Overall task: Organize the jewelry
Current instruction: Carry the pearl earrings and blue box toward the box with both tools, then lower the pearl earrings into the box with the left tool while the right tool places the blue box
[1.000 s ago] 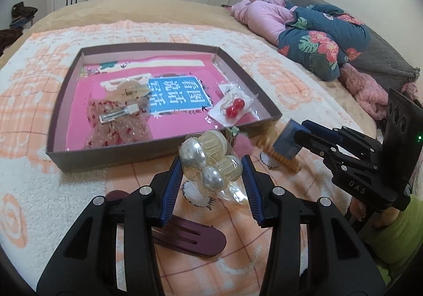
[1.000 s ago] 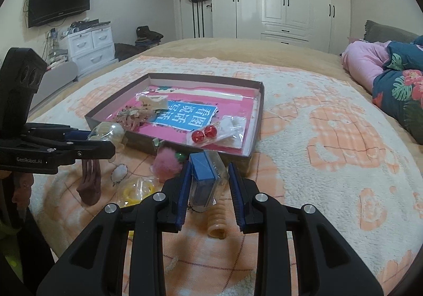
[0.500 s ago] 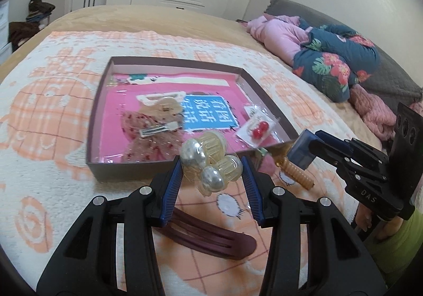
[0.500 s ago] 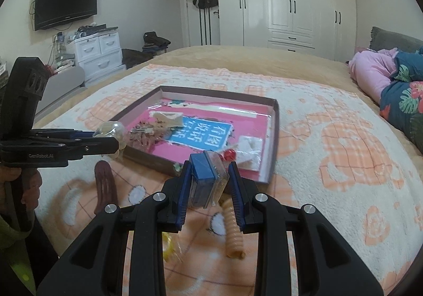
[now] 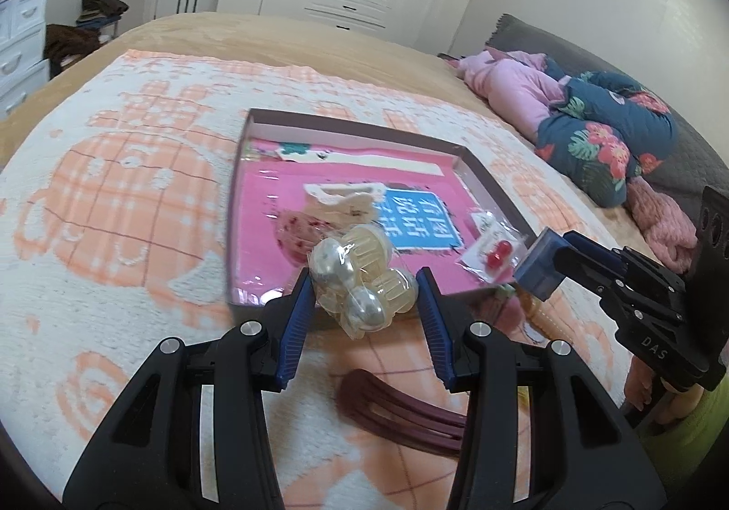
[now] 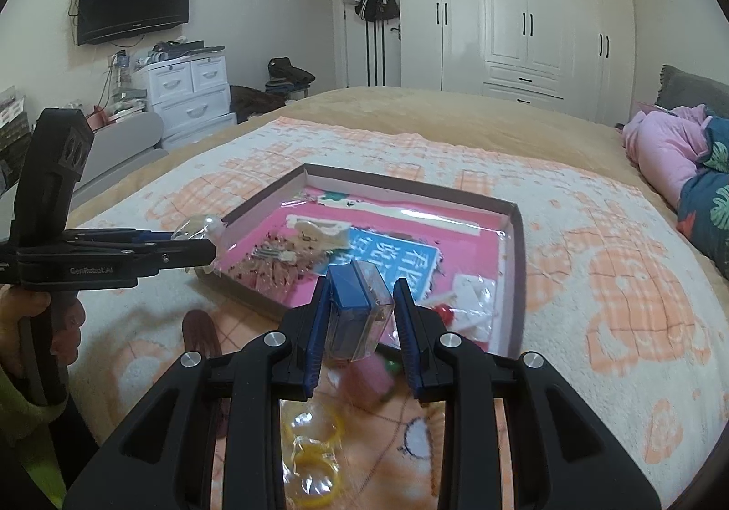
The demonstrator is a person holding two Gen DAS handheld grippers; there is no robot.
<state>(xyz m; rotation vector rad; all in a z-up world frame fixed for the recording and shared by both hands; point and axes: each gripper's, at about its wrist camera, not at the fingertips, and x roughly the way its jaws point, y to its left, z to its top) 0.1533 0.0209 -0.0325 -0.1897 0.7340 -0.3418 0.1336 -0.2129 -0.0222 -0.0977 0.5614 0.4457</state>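
My left gripper [image 5: 364, 289] is shut on a clear bag of pearl and yellow hair clips [image 5: 360, 277], held above the near edge of the shallow brown box [image 5: 346, 127] with a pink lining. My right gripper [image 6: 362, 309] is shut on a small clear case with a blue lid [image 6: 357, 314], held over the box's near right corner [image 6: 515, 282]; it also shows in the left wrist view [image 5: 540, 266]. Inside the box lie a cream clip [image 5: 341, 200], a red-speckled bag [image 5: 296, 232] and a packet with red beads [image 5: 494, 257].
On the blanket before the box lie a maroon hair clip [image 5: 410, 410], yellow rings in a bag [image 6: 314, 446] and a pink pompom [image 6: 369, 378]. Pink and blue floral bedding [image 5: 592, 132] is piled at the right. A wardrobe [image 6: 510, 9] stands behind the bed.
Both grippers have risen and moved forward toward the box with their items still held. The bag of clips now hangs over the box's near edge.
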